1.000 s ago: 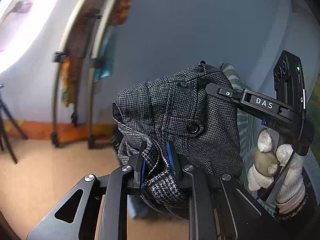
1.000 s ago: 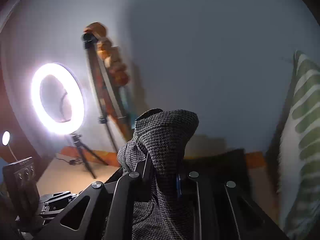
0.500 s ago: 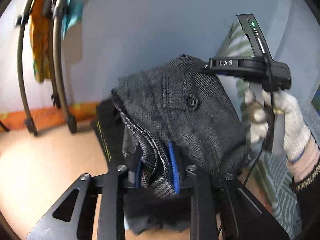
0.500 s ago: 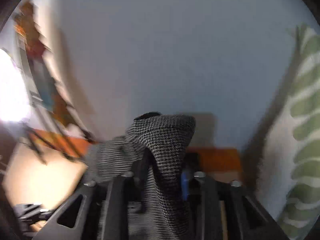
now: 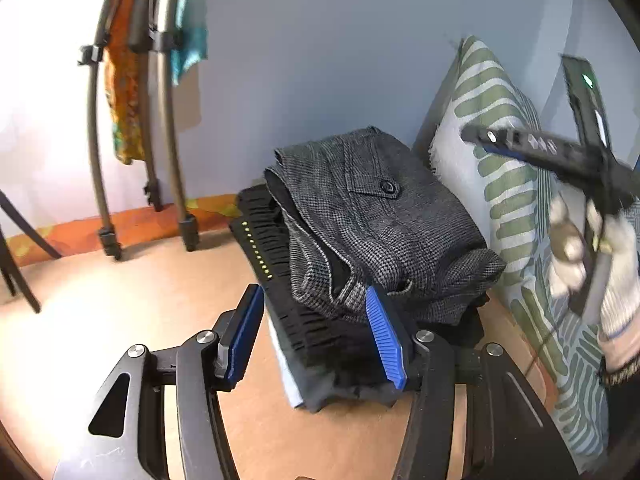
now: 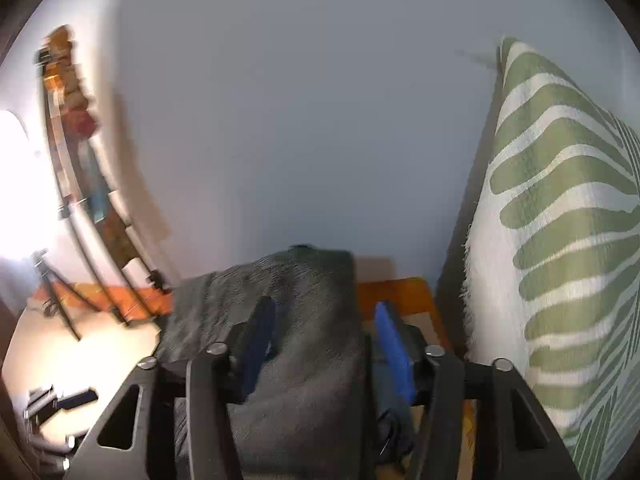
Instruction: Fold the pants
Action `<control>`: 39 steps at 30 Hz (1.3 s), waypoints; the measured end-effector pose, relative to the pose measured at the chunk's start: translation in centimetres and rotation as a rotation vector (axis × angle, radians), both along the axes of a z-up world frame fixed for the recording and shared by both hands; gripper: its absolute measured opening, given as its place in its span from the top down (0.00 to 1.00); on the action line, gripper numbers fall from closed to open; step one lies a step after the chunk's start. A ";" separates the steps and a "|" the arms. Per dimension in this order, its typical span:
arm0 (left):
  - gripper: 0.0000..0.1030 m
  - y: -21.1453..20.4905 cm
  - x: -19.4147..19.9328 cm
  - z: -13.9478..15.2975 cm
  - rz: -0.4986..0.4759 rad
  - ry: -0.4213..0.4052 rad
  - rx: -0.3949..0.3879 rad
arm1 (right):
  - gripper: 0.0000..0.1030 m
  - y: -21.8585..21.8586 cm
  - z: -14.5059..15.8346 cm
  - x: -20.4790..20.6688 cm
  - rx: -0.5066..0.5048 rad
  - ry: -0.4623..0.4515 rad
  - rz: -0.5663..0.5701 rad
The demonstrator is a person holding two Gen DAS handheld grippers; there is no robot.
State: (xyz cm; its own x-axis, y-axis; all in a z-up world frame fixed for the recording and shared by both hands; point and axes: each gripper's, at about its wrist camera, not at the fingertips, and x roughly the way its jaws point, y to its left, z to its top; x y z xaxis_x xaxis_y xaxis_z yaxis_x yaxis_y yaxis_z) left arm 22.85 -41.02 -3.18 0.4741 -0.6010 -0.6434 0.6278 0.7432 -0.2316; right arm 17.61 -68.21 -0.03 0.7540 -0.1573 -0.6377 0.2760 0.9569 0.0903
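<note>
The folded grey houndstooth pants (image 5: pixel 380 224) lie on top of a stack of dark folded clothes (image 5: pixel 320 332) on the tan surface. My left gripper (image 5: pixel 316 336) is open, its blue pads on either side of the stack's near edge, holding nothing. My right gripper (image 6: pixel 324 344) is open too, jaws spread, with the pants (image 6: pixel 288 320) lying blurred between and under its fingers. In the left wrist view the right gripper (image 5: pixel 560 156) shows blurred at the right, held by a gloved hand (image 5: pixel 592 248).
A green-and-white leaf-pattern cushion (image 5: pixel 504 184) leans against the wall right of the stack, also in the right wrist view (image 6: pixel 560 240). A clothes rack (image 5: pixel 132 120) with orange and teal cloth stands at the left. A tripod leg (image 5: pixel 16 264) is at far left.
Both grippers opened and let go of the pants, which now rest on the stack. Both grippers drew back and lowered; the right one is still moving.
</note>
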 end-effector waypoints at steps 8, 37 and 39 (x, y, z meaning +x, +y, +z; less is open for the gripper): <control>0.41 3.2 -1.8 2.4 0.022 -0.037 -0.006 | 0.32 4.8 0.5 -5.9 -0.052 -0.010 -0.028; 0.21 11.2 -16.1 6.4 0.011 -0.194 0.043 | 0.00 20.1 4.8 -25.3 -0.192 -0.131 -0.134; 0.21 11.6 -17.3 5.8 0.012 -0.193 0.043 | 0.00 20.7 4.6 -26.4 -0.159 -0.139 -0.145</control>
